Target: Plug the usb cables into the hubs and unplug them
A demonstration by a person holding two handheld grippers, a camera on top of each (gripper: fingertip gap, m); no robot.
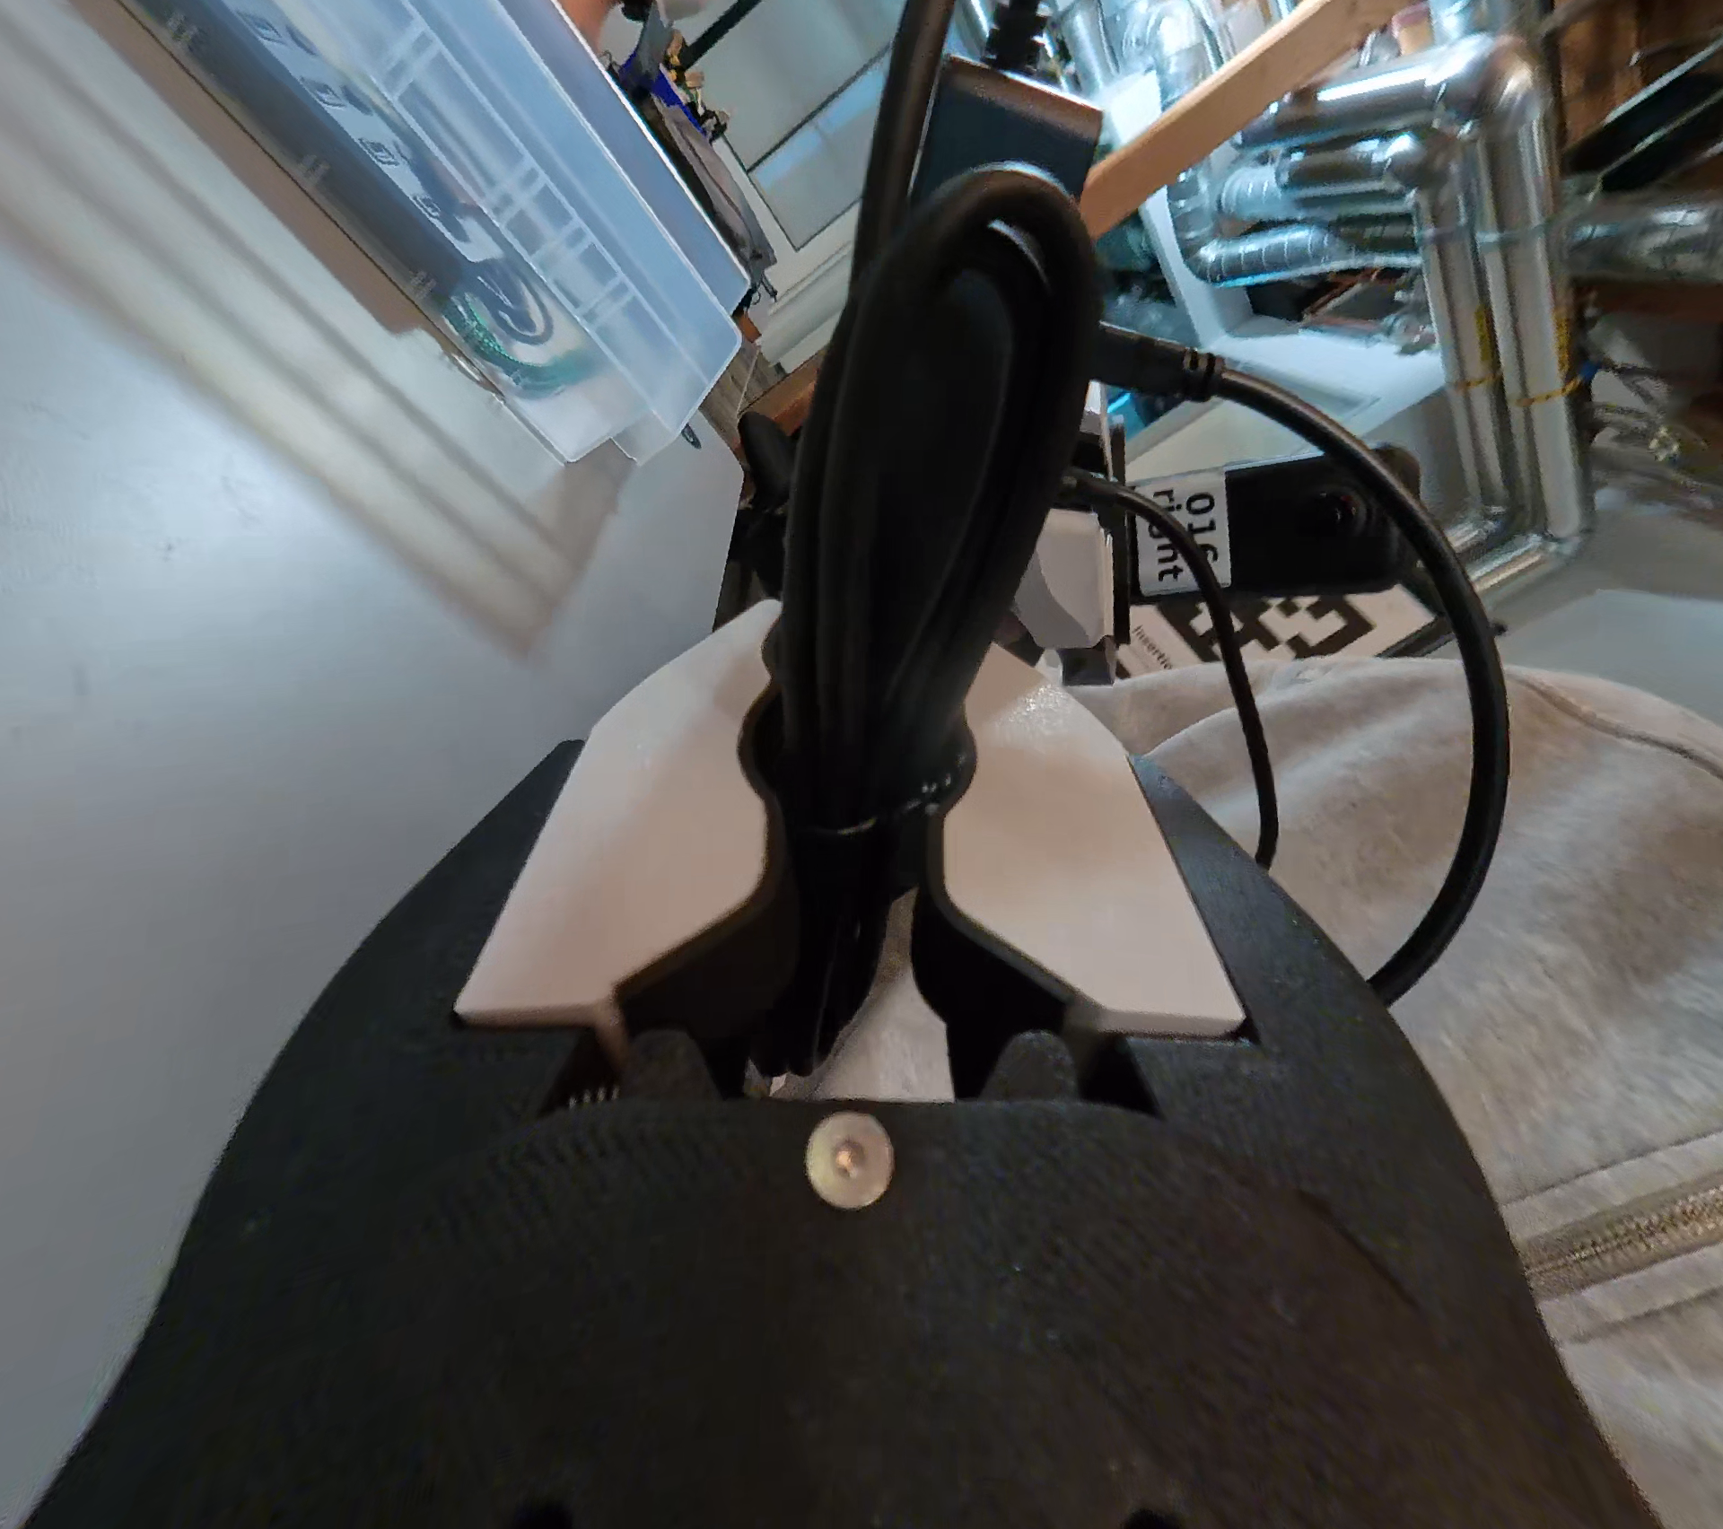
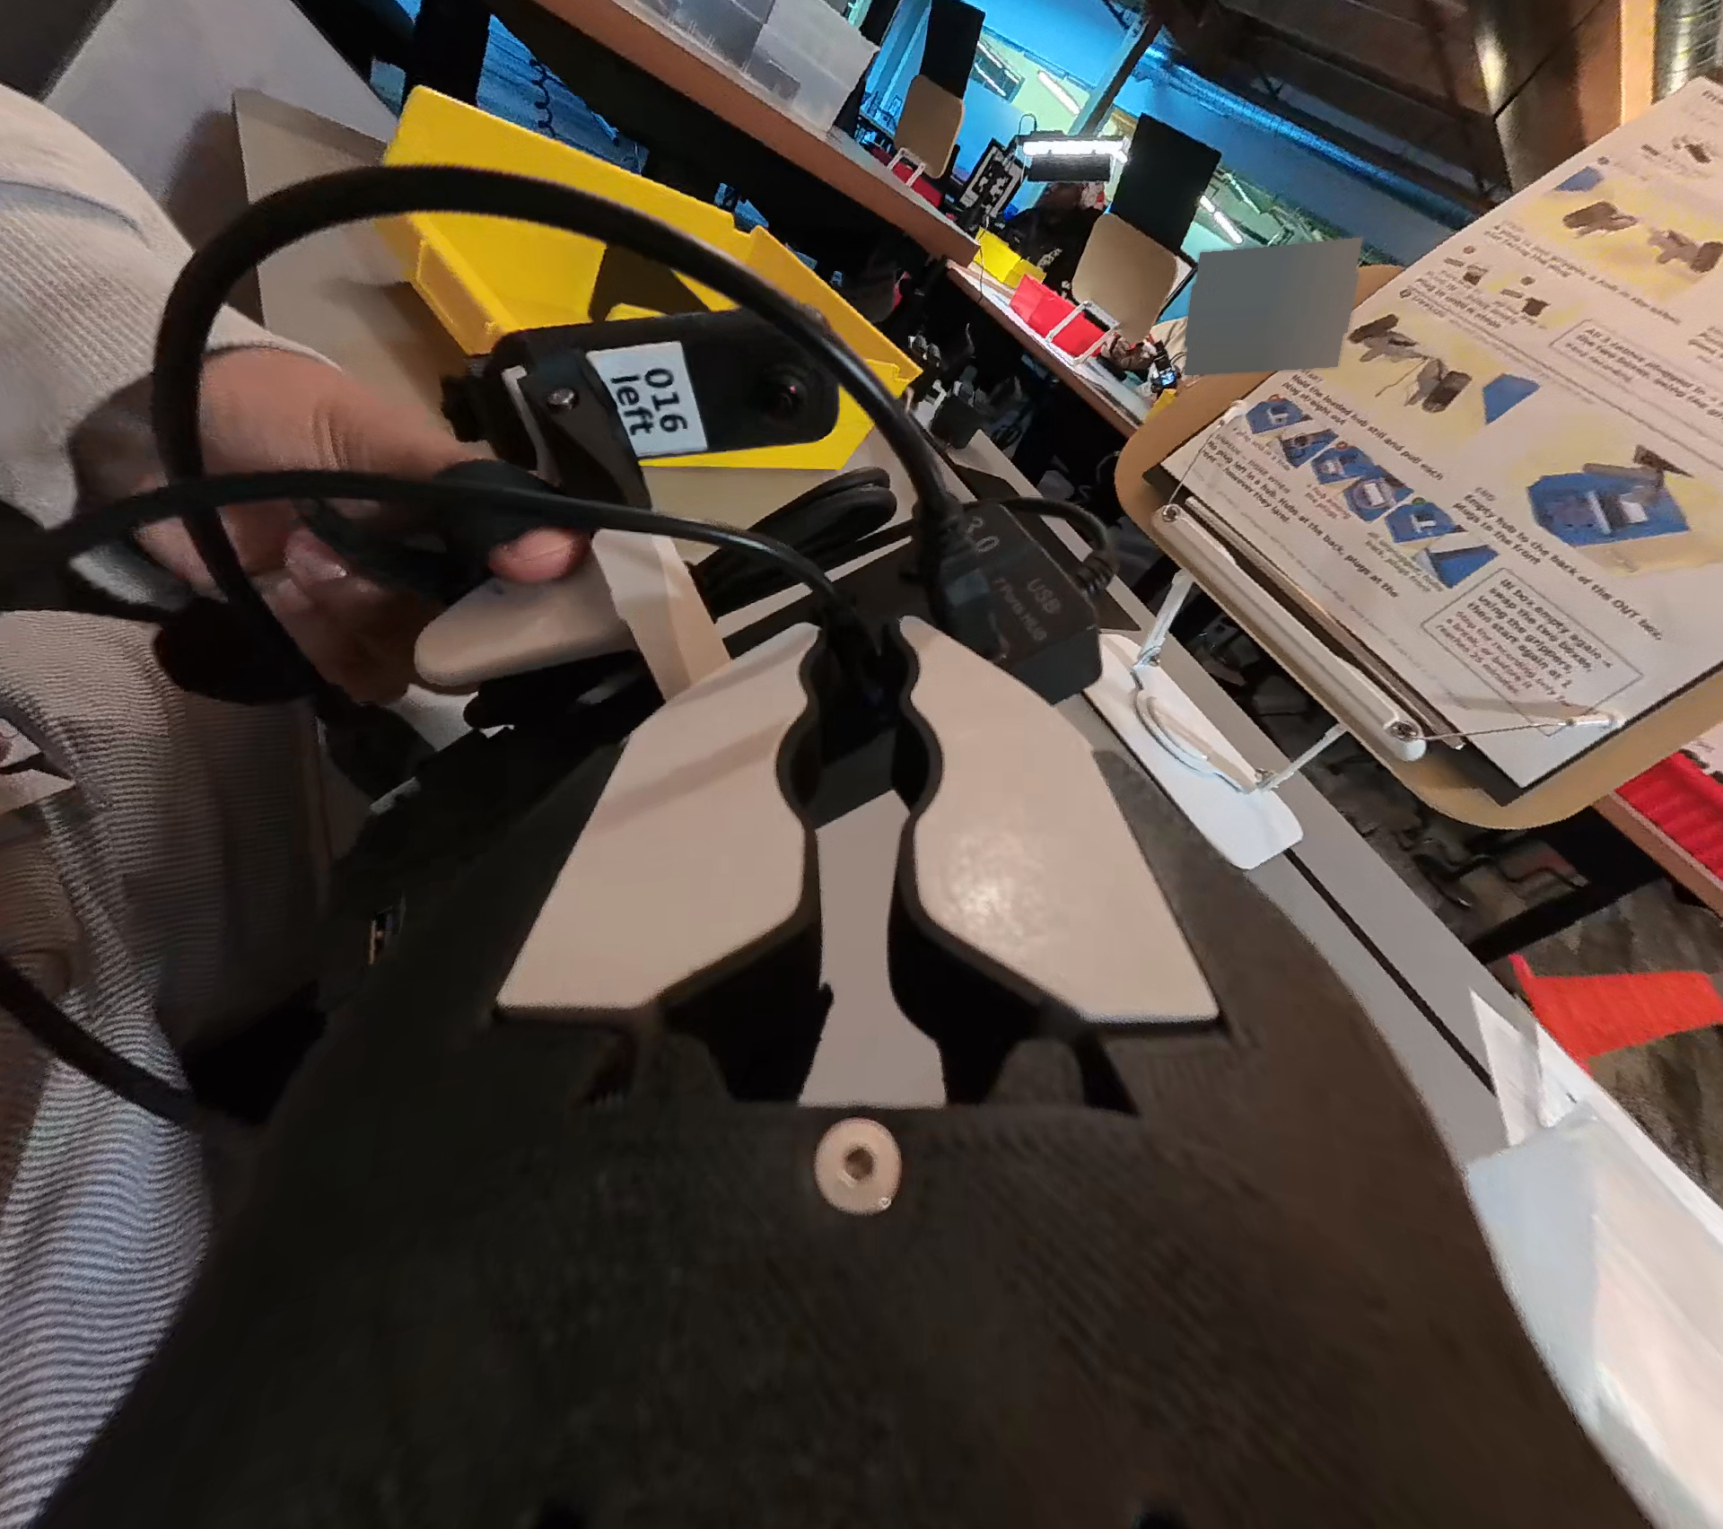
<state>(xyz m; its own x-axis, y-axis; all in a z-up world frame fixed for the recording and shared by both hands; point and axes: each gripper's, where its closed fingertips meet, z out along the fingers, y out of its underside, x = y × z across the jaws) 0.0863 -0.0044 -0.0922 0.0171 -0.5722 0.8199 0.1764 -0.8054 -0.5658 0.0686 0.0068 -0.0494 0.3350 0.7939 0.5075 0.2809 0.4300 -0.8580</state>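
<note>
In the left wrist view my left gripper [image 1: 862, 748] is shut on a tied bundle of black cable [image 1: 895, 515], held upright. A dark USB hub [image 1: 1012, 128] stands behind the top of the bundle, with a black cable [image 1: 932, 39] looping out of its top. My right gripper [image 2: 862, 682] is shut on a black USB plug [image 2: 853, 757]; its cable [image 2: 653, 515] runs off to the left. The hub [image 2: 1016, 599] is just beyond the right fingertips. I cannot tell whether the plug sits in a port. Each gripper shows in the other's view: the right [image 1: 1305, 524], the left [image 2: 653, 403].
A person's hand [image 2: 373, 515] and grey sweatshirt [image 1: 1399, 971] are close by. A yellow bin [image 2: 578, 244] sits behind the left gripper. An instruction sheet on a stand [image 2: 1492, 477] is at the right, above a white table edge [image 2: 1399, 971]. Clear plastic boxes [image 1: 522, 179] are at the left.
</note>
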